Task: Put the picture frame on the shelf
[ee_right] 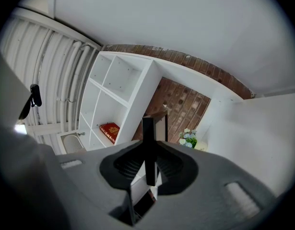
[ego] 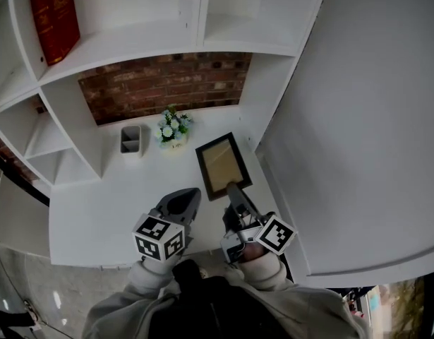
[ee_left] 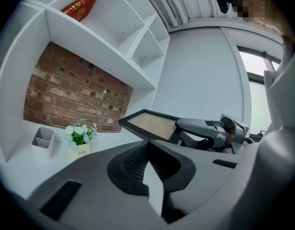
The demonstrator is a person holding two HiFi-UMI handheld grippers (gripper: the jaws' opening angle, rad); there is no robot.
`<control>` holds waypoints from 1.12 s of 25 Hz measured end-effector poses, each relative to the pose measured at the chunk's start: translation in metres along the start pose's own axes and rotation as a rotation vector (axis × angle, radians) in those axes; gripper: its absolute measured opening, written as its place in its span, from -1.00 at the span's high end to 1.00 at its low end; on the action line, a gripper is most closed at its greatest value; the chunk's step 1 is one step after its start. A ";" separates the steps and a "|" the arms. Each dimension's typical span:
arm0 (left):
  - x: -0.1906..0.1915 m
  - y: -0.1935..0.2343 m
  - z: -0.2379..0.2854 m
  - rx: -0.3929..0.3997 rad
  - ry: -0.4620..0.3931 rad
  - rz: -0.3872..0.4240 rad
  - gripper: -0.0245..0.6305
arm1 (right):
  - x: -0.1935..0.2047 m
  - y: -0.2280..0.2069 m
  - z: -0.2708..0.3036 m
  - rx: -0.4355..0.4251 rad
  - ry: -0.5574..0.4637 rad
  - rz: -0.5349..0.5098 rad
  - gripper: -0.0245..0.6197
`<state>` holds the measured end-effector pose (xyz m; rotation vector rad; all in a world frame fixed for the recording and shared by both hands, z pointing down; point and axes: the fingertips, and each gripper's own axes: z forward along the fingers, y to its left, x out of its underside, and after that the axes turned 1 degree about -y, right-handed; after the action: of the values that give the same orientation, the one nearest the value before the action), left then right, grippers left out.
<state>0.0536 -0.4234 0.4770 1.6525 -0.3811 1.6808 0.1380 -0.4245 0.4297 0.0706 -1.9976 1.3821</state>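
Frame [ego: 222, 162] sat clamped in the right hand-held gripper [ego: 233, 188], long axis pointing ahead toward the shelf [ego: 167, 37]; left hand-held gripper [ego: 188, 196] was closed, empty.

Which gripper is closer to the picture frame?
Right. The right gripper grips the picture frame by its near edge; the left gripper is off to its left, not touching.

The head view looks steeply down from above onto the white counter [ego: 89, 217], with the red brick back wall [ego: 167, 83] across the upper middle of the frame. The left gripper view sits low and close over the counter, facing that wall. The right gripper view tilts upward towards the ceiling. All three share the black-rimmed picture frame [ego: 222, 164] and the small pot of white and blue flowers [ego: 172, 129].
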 end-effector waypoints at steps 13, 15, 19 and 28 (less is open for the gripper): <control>-0.052 -0.009 0.044 0.163 0.041 0.048 0.92 | -0.058 0.000 0.003 0.093 -0.134 0.023 0.71; -0.061 -0.008 0.047 0.181 0.046 0.049 0.92 | -0.066 0.006 0.007 0.098 -0.147 0.013 0.71; -0.080 -0.011 0.055 0.212 0.043 0.060 0.92 | -0.079 0.016 0.016 0.096 -0.172 0.042 0.71; -0.134 -0.023 0.076 0.263 -0.017 0.115 0.92 | -0.127 0.045 0.037 0.012 -0.248 0.096 0.71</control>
<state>0.1119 -0.4970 0.3531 1.8660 -0.2767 1.8679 0.1963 -0.4778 0.3147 0.1602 -2.2205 1.5081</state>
